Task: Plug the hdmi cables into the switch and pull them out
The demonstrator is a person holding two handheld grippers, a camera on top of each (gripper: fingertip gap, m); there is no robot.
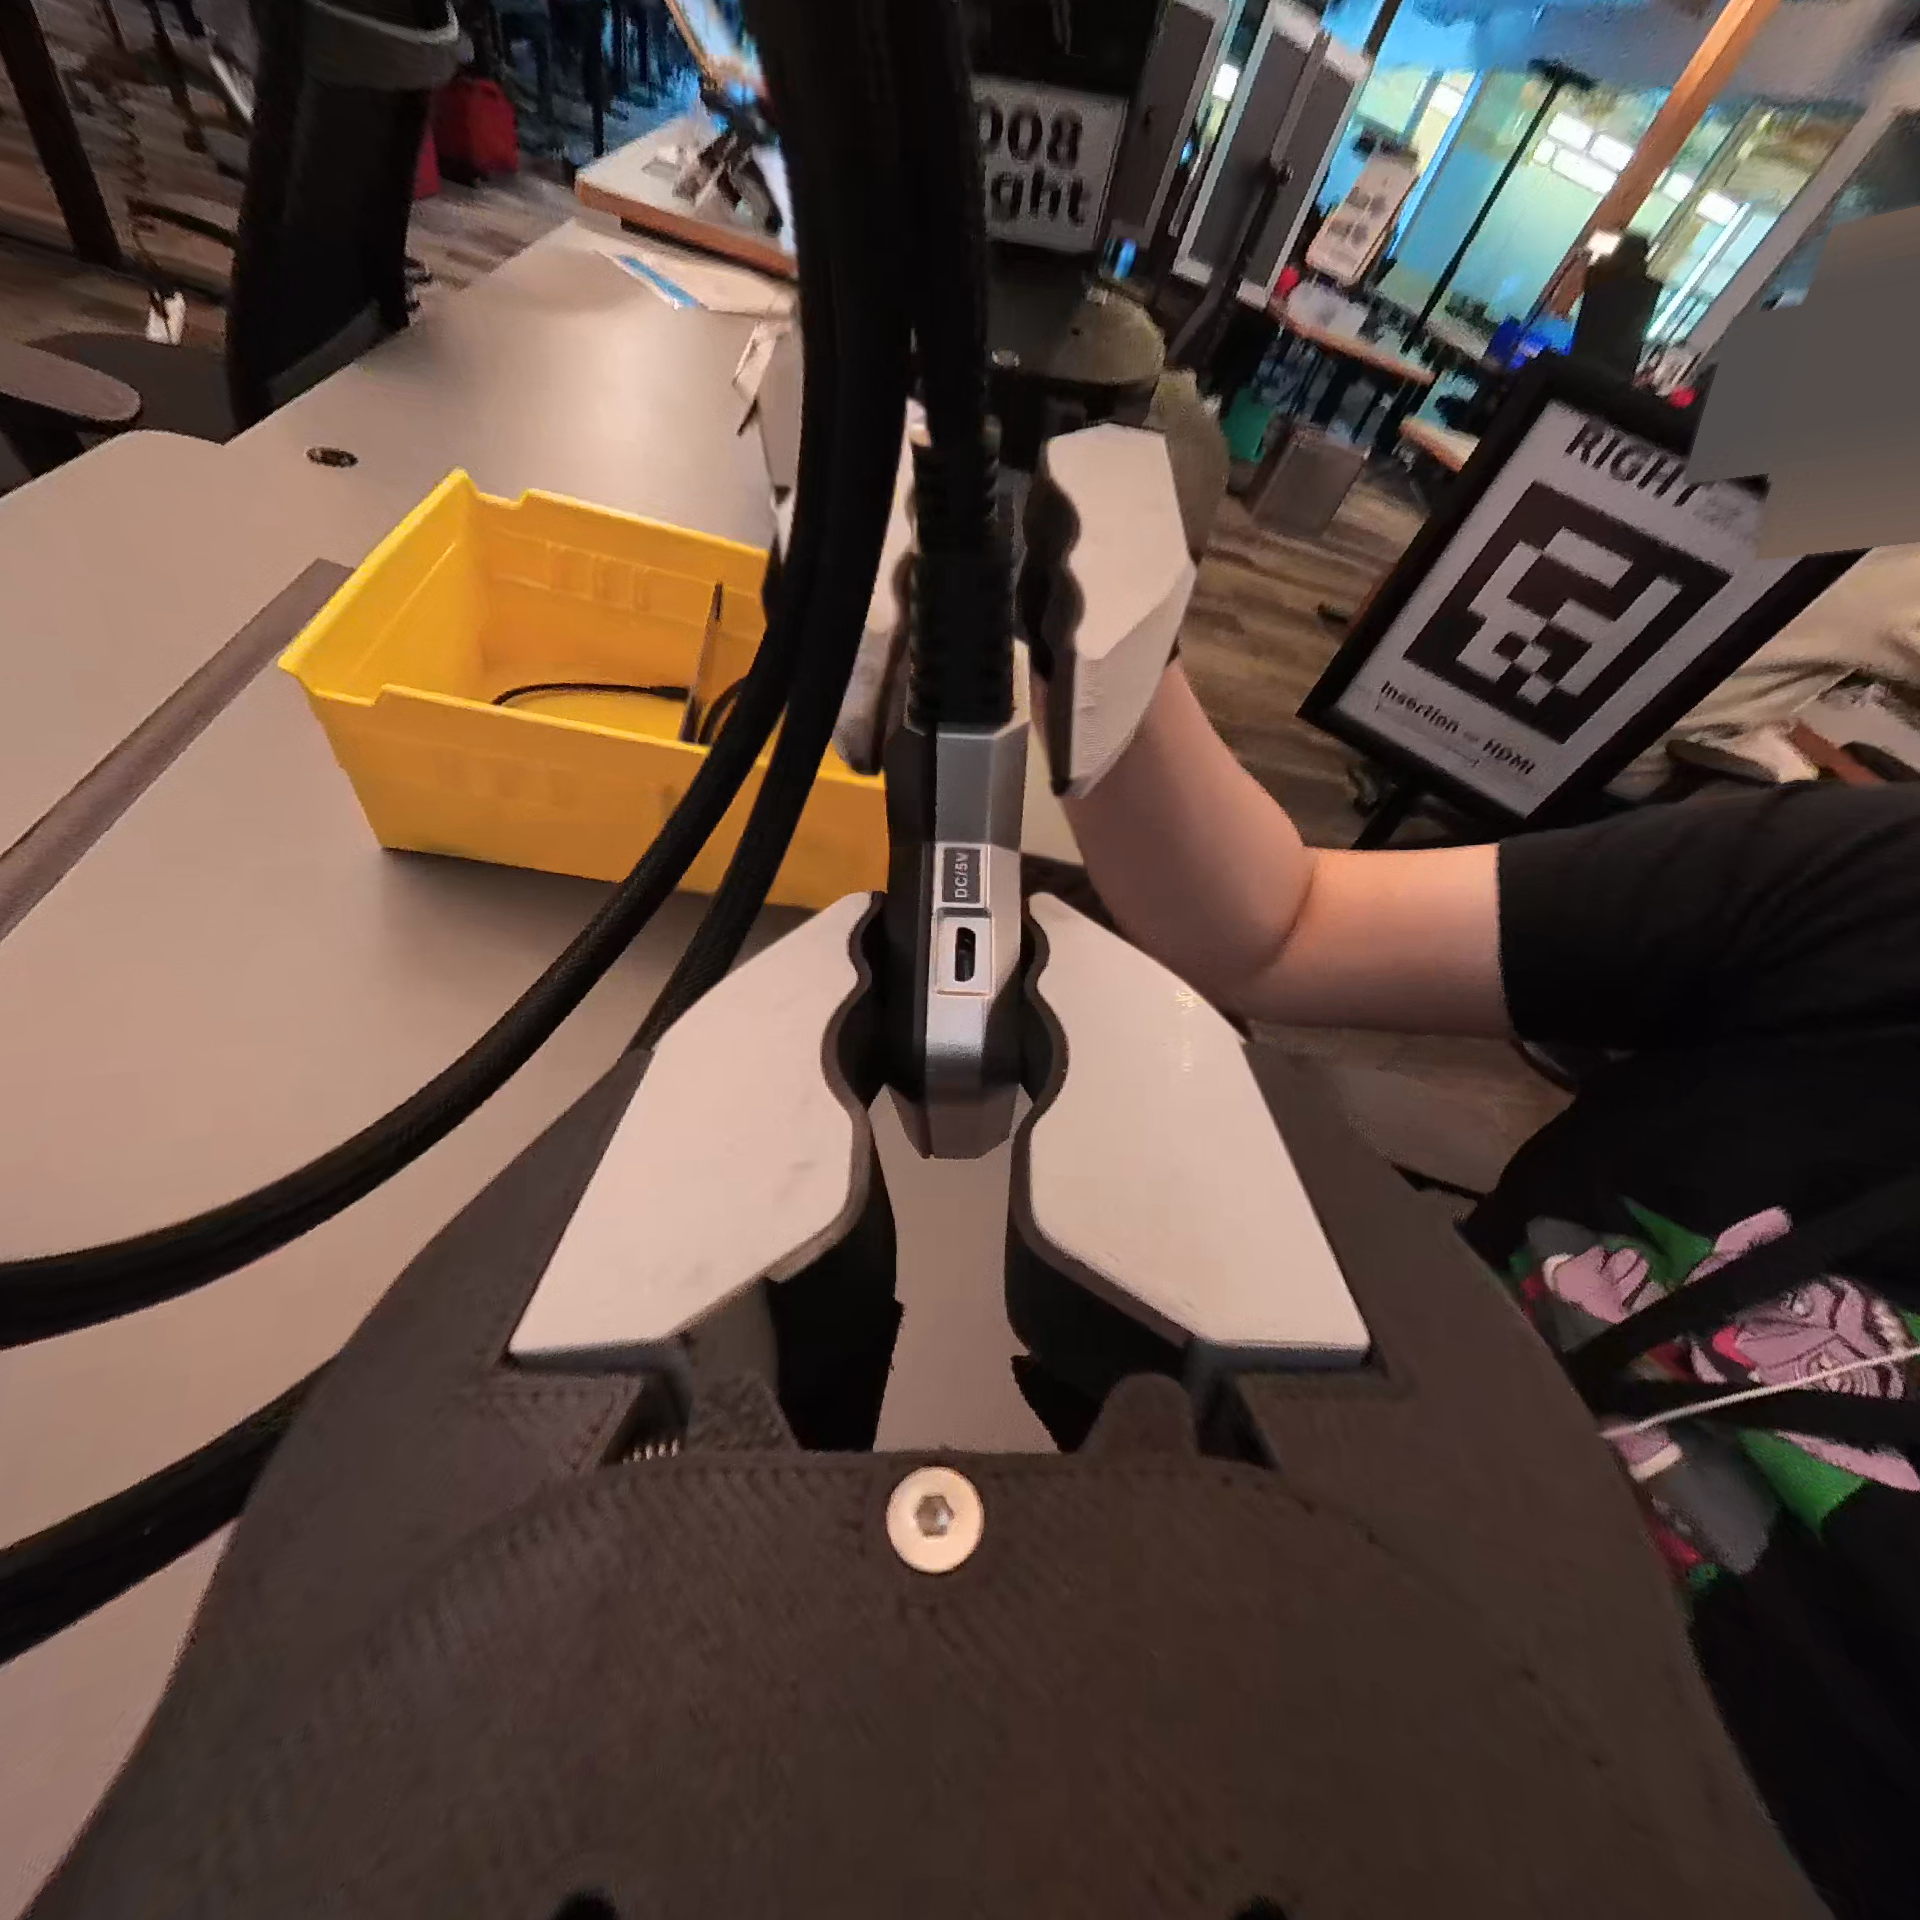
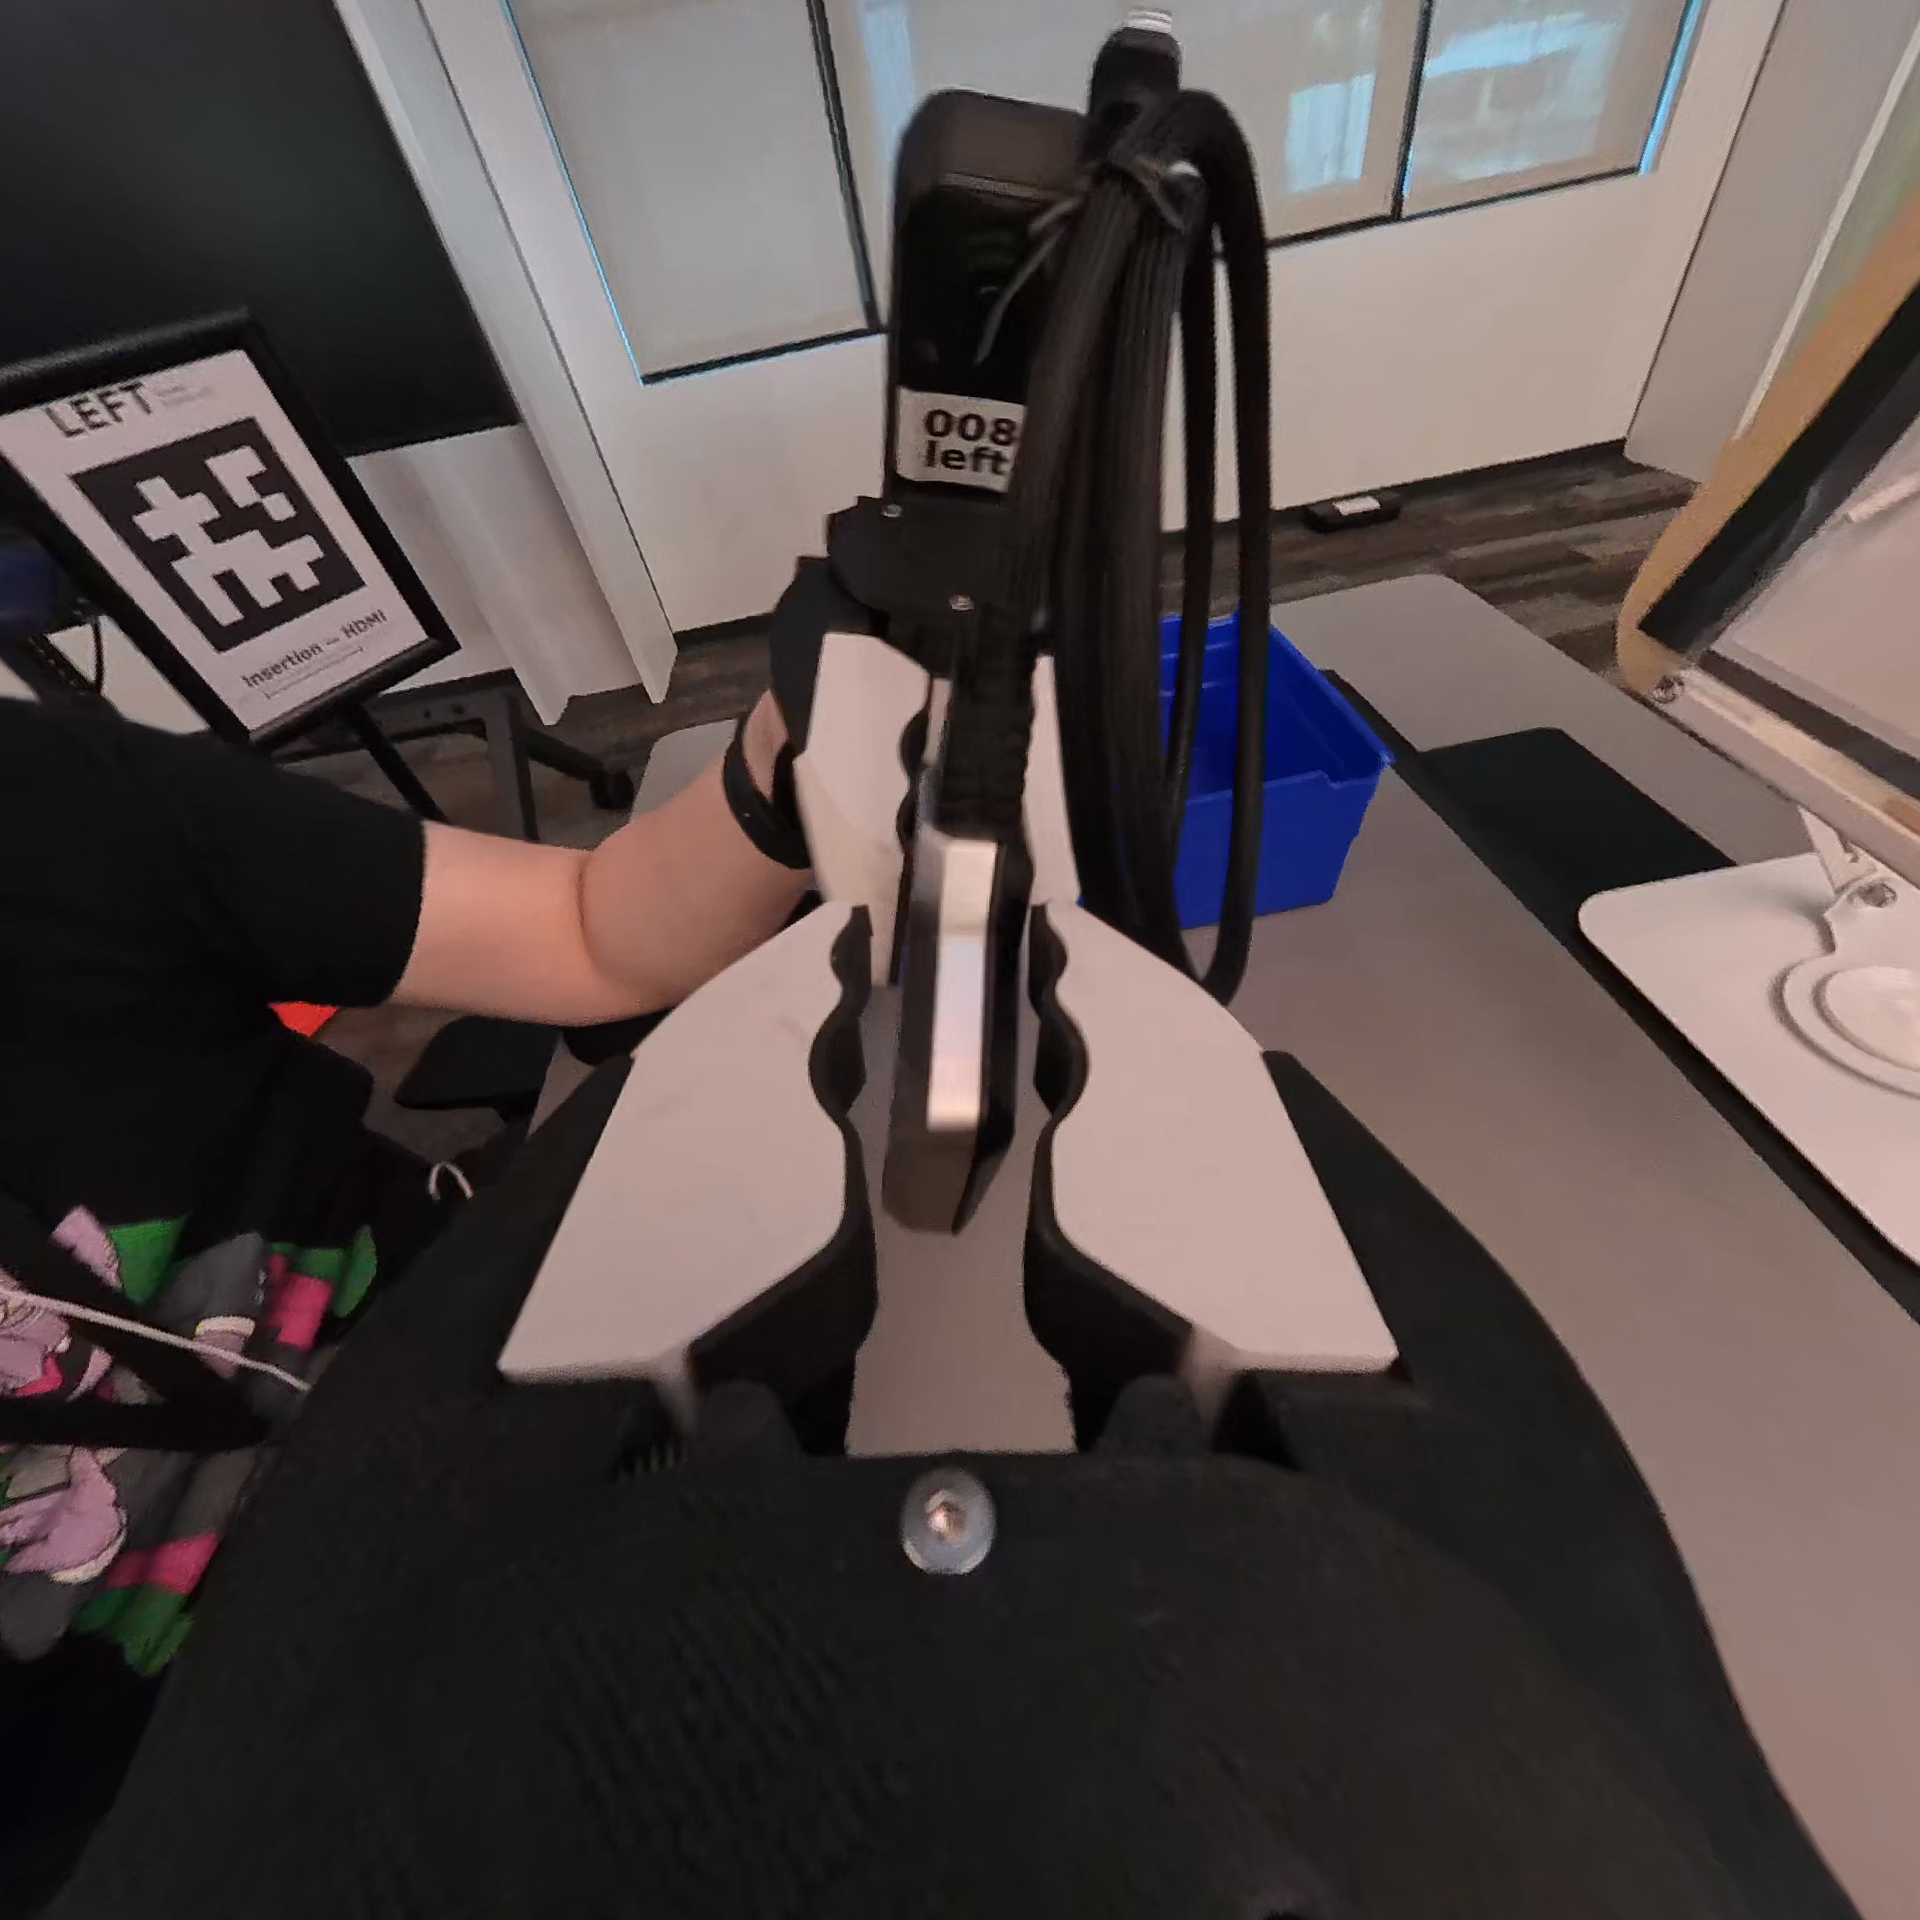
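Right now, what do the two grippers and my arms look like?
Both grippers, left and right, have black printed bodies, pale grey fingers with wavy black pads and a silver screw. Each handle carries a white label. Short black sleeves; a black wrist strap.

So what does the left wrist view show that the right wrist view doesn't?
Only the left wrist view shows the yellow bin with a thin cable in it, and the port on the switch's edge. Only the right wrist view shows the blue bin and a white stand base. Both show the grey switch gripped between the left gripper and right gripper, a braided black cable plugged in.
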